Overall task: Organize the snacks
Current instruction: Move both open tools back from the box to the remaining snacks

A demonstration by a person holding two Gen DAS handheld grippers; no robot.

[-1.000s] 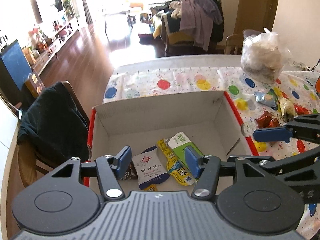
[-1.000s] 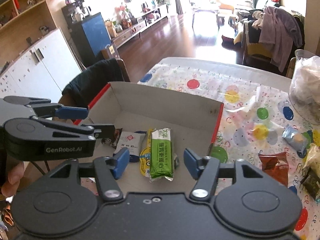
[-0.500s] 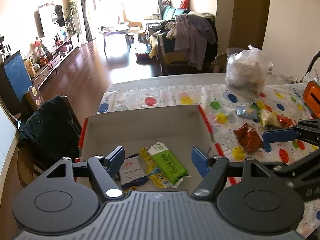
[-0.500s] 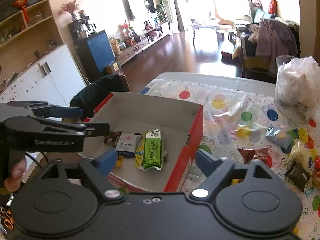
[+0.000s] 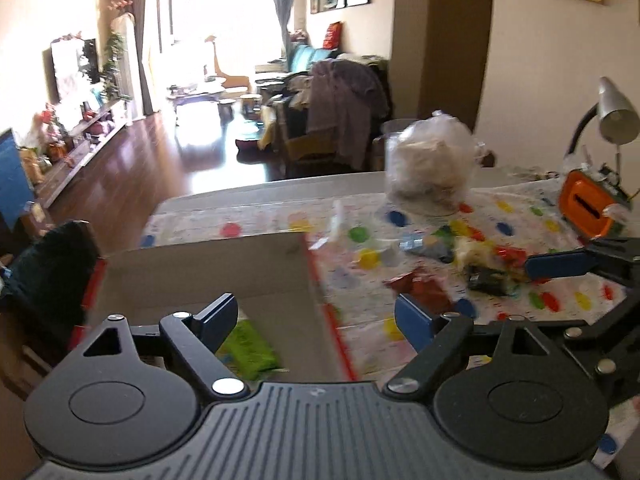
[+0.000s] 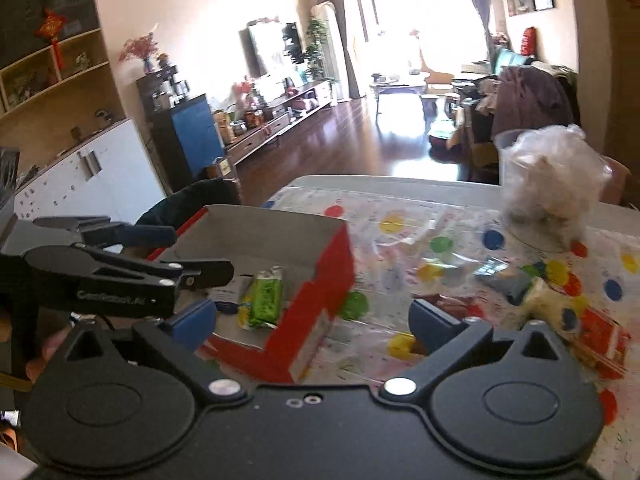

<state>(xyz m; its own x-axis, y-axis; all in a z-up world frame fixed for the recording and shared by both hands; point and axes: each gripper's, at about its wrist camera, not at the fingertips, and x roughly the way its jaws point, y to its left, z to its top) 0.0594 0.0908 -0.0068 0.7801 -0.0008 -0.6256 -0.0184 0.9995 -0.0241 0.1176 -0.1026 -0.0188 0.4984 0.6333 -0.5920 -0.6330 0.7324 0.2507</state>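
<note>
Both tools opening wide, gripping nothing: left tool hovering over red box, green snack lying inside; right tool nearing loose snacks scattering across dotted worktop.

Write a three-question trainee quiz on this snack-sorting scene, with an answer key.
1. True or false: the green snack packet lies inside the red box.
2. Which stands at the far end of the table? A) a clear plastic bag B) a kettle C) a stack of plates
3. Fill in: the loose snacks still to be sorted lie on the ______ tablecloth.

Key: 1 true. 2 A. 3 polka-dot. Neither the left gripper nor the right gripper holds anything; both sets of jaws are opening.
</note>
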